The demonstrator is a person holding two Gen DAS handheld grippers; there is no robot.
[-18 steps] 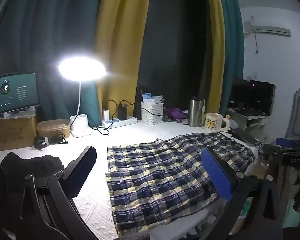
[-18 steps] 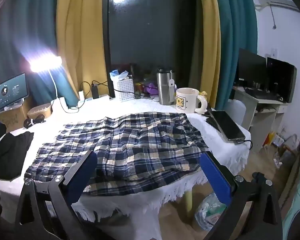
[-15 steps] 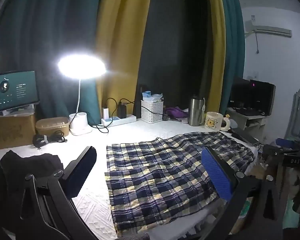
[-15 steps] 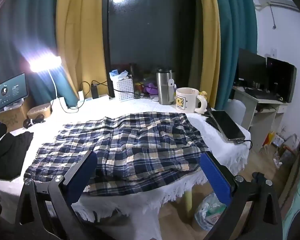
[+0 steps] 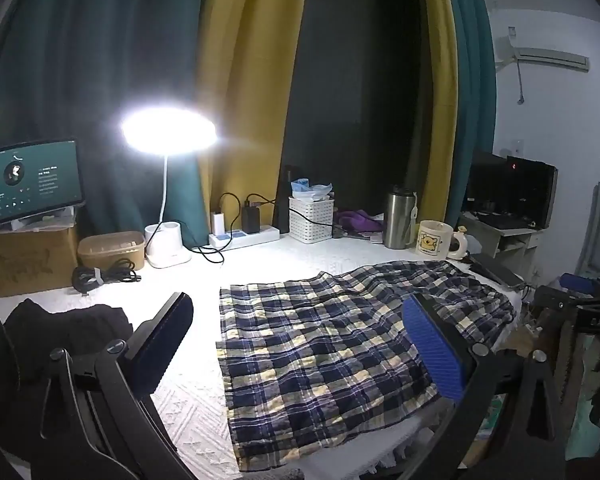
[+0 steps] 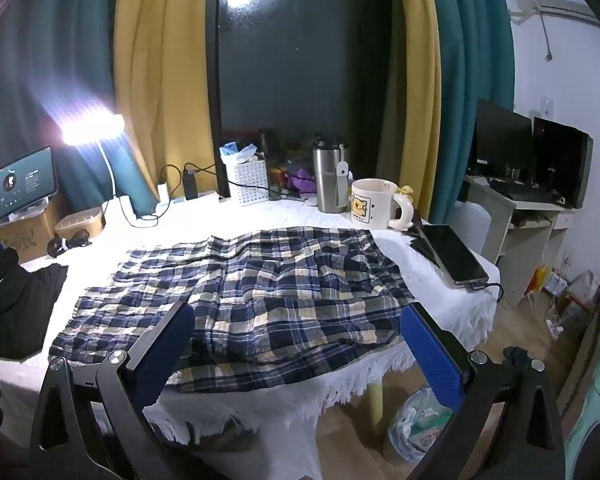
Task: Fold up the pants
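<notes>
On my far left a black garment [image 5: 66,322] lies bunched on the white tablecloth [image 5: 188,396], clear of the work. My left gripper [image 5: 300,344] hangs above the table with its jaws wide apart and nothing between them. The plaid pants [image 6: 236,292] lie spread flat across the middle, one edge drooping over the near rim. My right gripper [image 6: 300,352] is likewise spread wide and empty. I judge no fold has begun; next I must bring each gripper down onto an edge, keeping off the mug [image 6: 374,204] and phone [image 6: 452,254].
</notes>
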